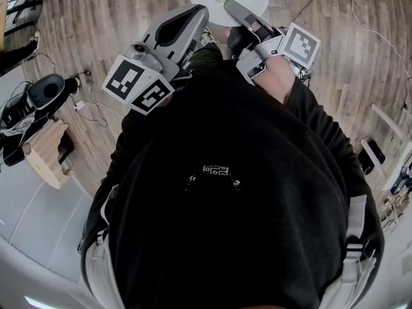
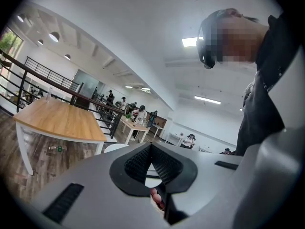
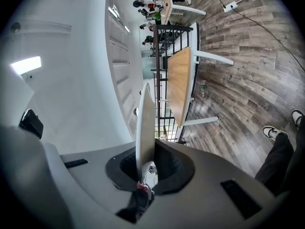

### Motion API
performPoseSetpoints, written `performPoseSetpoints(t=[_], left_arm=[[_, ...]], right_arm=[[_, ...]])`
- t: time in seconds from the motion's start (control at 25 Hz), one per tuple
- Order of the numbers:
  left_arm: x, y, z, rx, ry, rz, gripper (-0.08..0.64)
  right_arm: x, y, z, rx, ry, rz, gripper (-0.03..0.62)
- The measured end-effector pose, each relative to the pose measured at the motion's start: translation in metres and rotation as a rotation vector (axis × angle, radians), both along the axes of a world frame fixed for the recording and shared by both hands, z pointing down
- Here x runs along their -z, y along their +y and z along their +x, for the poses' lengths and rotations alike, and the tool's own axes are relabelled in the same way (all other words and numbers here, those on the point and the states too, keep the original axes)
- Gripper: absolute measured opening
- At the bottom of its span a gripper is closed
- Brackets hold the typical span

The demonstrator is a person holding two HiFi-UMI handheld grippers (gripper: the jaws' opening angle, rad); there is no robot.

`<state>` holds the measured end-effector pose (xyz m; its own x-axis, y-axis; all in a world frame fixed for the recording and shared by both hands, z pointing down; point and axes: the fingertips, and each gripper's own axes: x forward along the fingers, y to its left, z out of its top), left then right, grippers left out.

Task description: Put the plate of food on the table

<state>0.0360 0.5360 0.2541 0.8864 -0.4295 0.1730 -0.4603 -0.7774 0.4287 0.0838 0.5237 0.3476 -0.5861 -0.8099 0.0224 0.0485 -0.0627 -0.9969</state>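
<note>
Left gripper view: wooden table point(image 2: 57, 120); plank floor point(image 2: 71, 162); white ceiling point(image 2: 143, 27).

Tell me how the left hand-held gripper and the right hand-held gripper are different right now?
The right hand-held gripper is clamped on the plate's rim; the left hand-held gripper is shut on nothing. In the head view the right one reaches over the plate, while the left one's tip is only near its rim. Both are grey and point toward the plate.
</note>
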Motion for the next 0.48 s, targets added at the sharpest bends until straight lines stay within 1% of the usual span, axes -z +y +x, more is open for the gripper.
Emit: performPoseSetpoints(t=[0.12,0.24,0.48], left_arm=[[-0.003,-0.012,-0.003,0.01,-0.01,-0.01,0.006],[-0.002,-0.02,-0.006,0.005,-0.012,-0.003,0.006],[-0.003,-0.082,-0.038,-0.005,0.013,0.0,0.006]], right_arm=[[0.0,-0.008,-0.001,-0.007,0.01,0.003,0.026],[0.002,-0.015,-0.004,-0.012,0.025,0.008,0.026],[-0.001,-0.073,-0.035,-0.03,0.048,-0.006,0.026]])
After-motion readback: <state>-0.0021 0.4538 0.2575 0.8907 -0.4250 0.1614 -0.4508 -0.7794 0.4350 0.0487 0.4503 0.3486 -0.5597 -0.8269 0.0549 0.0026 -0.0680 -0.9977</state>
